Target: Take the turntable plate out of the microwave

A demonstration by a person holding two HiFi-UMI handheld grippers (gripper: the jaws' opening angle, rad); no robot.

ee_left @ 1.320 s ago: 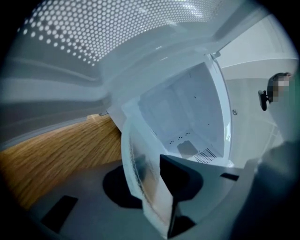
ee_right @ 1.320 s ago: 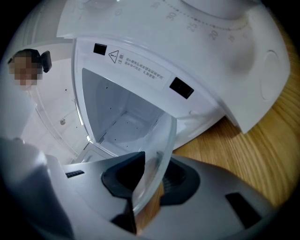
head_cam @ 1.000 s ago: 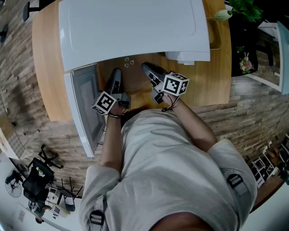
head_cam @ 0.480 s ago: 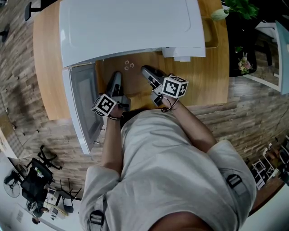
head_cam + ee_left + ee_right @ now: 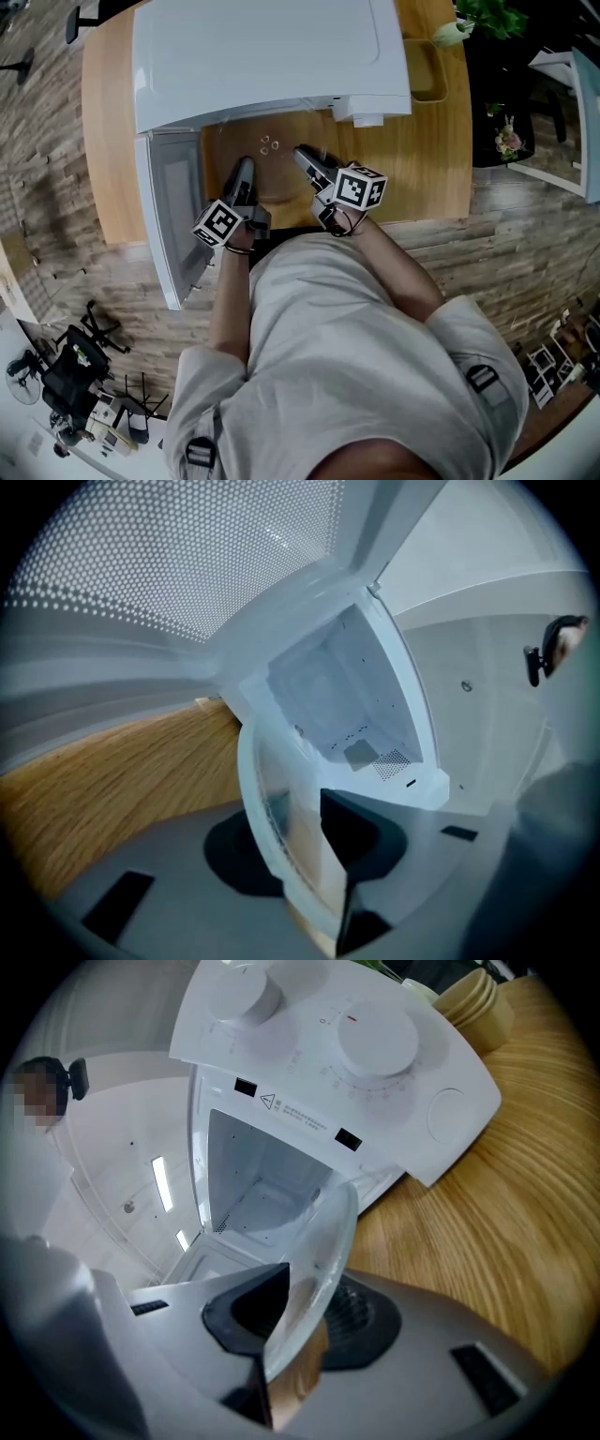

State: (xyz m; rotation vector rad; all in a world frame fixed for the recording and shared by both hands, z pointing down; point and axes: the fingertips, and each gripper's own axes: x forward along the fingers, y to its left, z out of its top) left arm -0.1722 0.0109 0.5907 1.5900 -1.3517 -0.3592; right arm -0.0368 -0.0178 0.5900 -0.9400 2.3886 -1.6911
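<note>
The clear glass turntable plate (image 5: 272,173) hangs over the wooden table just in front of the white microwave (image 5: 262,56), held by its rim on two sides. My left gripper (image 5: 244,172) is shut on its left rim, and my right gripper (image 5: 306,156) is shut on its right rim. In the left gripper view the plate's edge (image 5: 281,817) stands between the dark pads (image 5: 352,832), with the bare microwave cavity (image 5: 347,705) beyond. In the right gripper view the plate (image 5: 323,1241) sits in the right gripper (image 5: 295,1335), below the control panel (image 5: 356,1063).
The microwave door (image 5: 173,211) stands open at the left, close beside my left hand. The wooden table (image 5: 431,159) extends to the right, with a wooden tray (image 5: 427,70) and a plant (image 5: 487,19) at its far right. A stack of wooden cups (image 5: 478,1002) stands beside the microwave.
Both grippers have drawn back from the microwave toward the person with the plate between them. More of the table shows between the plate and the cavity.
</note>
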